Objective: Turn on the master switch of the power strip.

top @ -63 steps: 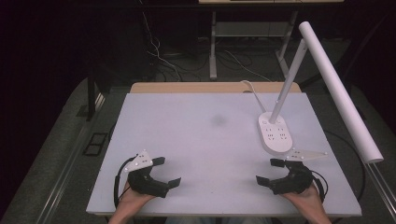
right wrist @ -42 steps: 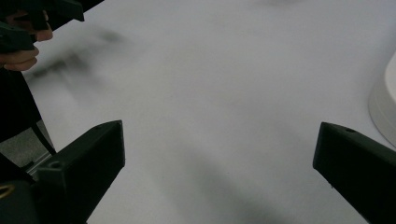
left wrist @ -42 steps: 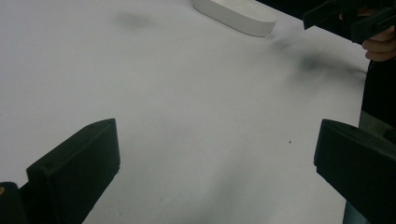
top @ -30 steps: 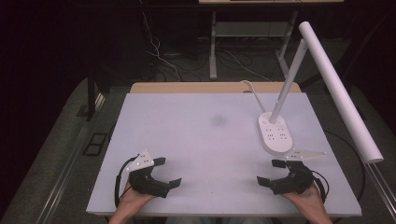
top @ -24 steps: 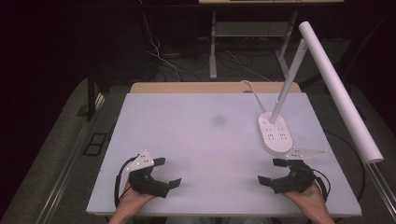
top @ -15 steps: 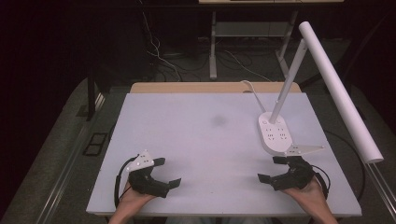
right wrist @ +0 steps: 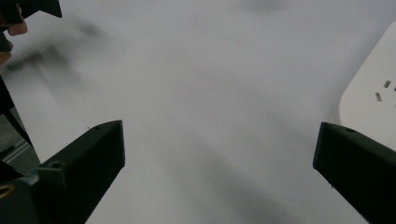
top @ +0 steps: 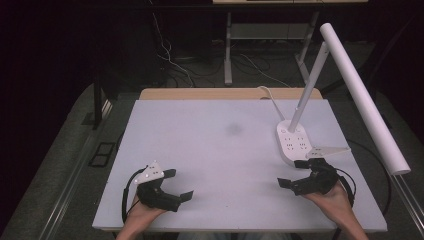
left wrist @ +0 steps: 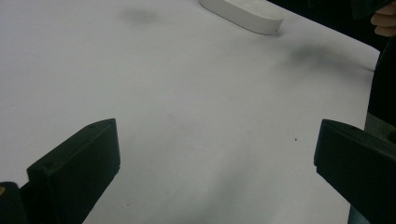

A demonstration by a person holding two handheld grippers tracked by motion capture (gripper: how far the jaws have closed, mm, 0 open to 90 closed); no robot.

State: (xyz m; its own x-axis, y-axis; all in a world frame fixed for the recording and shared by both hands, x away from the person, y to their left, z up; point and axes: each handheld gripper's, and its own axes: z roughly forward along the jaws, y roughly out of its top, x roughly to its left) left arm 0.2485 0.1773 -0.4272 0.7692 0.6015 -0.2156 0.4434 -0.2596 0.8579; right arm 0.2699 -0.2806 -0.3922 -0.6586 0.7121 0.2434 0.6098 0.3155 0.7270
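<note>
1. High view: left gripper (top: 177, 186) and right gripper (top: 294, 174) resting low on white table (top: 210, 150), near front edge, well apart; both released, jaws spread, nothing held. White power strip (top: 294, 144) with lamp arm (top: 309, 87) just beyond right gripper.
2. Left gripper view: jaws wide apart over bare table (left wrist: 187, 116); power strip (left wrist: 243, 10) far off.
3. Right gripper view: jaws wide apart, empty; power strip (right wrist: 373, 102) at right.
</note>
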